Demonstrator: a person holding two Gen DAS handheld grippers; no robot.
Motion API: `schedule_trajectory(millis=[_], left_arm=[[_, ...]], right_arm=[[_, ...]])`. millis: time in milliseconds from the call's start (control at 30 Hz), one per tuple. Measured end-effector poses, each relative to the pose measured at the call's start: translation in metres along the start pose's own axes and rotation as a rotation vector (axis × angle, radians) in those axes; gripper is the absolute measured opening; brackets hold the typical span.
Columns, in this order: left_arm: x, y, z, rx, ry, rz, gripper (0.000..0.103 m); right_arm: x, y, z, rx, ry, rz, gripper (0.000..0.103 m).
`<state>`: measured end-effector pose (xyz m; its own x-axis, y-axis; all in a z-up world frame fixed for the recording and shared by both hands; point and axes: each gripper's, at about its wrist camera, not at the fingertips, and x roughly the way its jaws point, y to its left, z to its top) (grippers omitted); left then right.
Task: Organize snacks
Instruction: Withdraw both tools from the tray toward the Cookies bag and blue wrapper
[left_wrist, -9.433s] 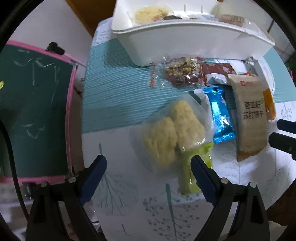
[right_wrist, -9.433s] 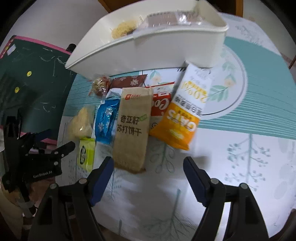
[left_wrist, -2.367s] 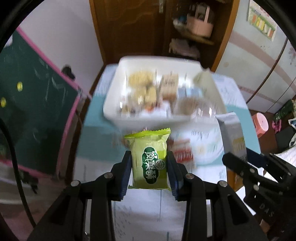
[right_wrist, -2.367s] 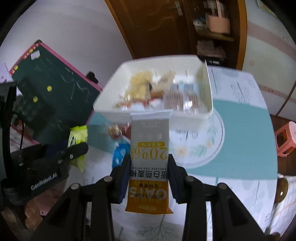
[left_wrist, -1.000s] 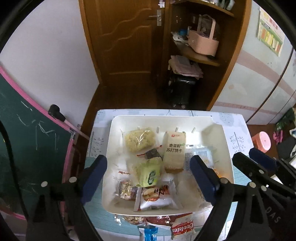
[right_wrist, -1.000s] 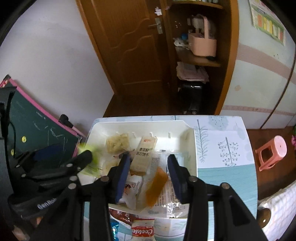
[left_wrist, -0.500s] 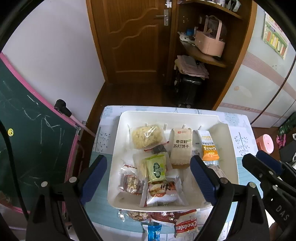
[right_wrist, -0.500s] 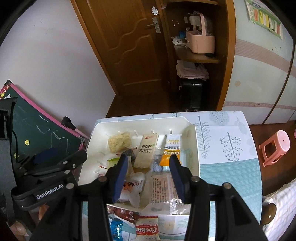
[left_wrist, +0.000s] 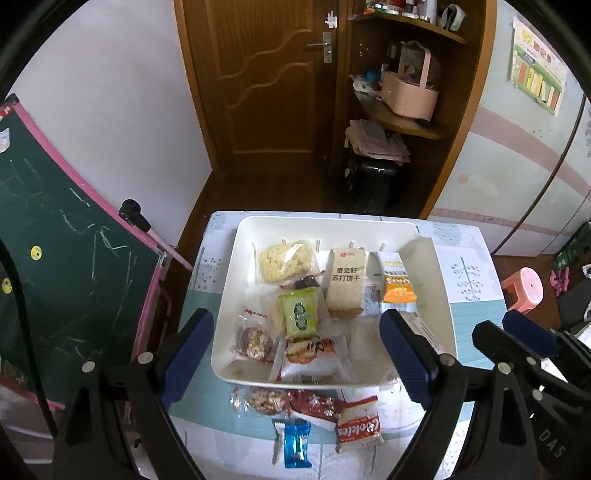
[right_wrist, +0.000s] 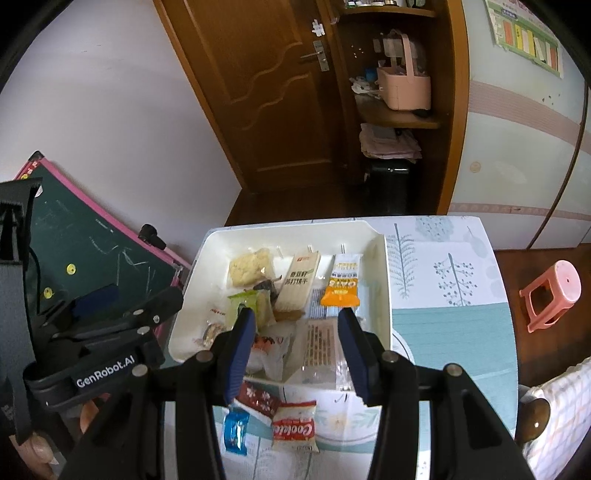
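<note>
Now both tools hang above the bin with nothing held: the left hand-held gripper (left_wrist: 293, 354) is spread wide, and the right hand-held gripper (right_wrist: 297, 352) is partly open and empty. Below them the white bin (left_wrist: 441, 288) on the worktop (left_wrist: 476, 325) already holds the green pack (left_wrist: 299, 314), the oat bar (left_wrist: 395, 286) and other snacks. Just in front of the bin, on the worktop, lie the cookie pack (left_wrist: 358, 424), the blue candy (left_wrist: 295, 441) and the red wrappers (left_wrist: 314, 404). This looks like the gap between drops; next, each tool likely lowers to one of those loose packs.
</note>
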<state>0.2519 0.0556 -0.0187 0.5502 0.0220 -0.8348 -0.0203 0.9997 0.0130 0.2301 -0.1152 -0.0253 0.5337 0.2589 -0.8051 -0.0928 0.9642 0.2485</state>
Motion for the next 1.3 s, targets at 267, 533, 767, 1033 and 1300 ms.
schedule_trajectory(millis=[267, 533, 767, 1033, 1300], left_arm=[[-0.036, 0.002, -0.036, -0.003, -0.036, 0.017, 0.091], [-0.046, 0.007, -0.089, -0.022, -0.025, 0.039, 0.091], [-0.018, 0.01, -0.15, -0.045, 0.072, 0.049, 0.091], [0.028, 0.015, -0.198, -0.077, 0.189, 0.06, 0.091], [0.079, 0.027, -0.207, -0.088, 0.222, 0.054, 0.091]], right_arm=[[-0.027, -0.003, -0.031, -0.016, -0.002, 0.025, 0.058], [-0.032, -0.007, -0.072, -0.05, 0.028, 0.047, 0.06], [-0.01, -0.018, -0.111, -0.047, 0.102, 0.038, 0.06], [0.026, -0.023, -0.161, -0.039, 0.212, 0.027, 0.06], [0.065, -0.016, -0.178, -0.016, 0.27, 0.04, 0.06]])
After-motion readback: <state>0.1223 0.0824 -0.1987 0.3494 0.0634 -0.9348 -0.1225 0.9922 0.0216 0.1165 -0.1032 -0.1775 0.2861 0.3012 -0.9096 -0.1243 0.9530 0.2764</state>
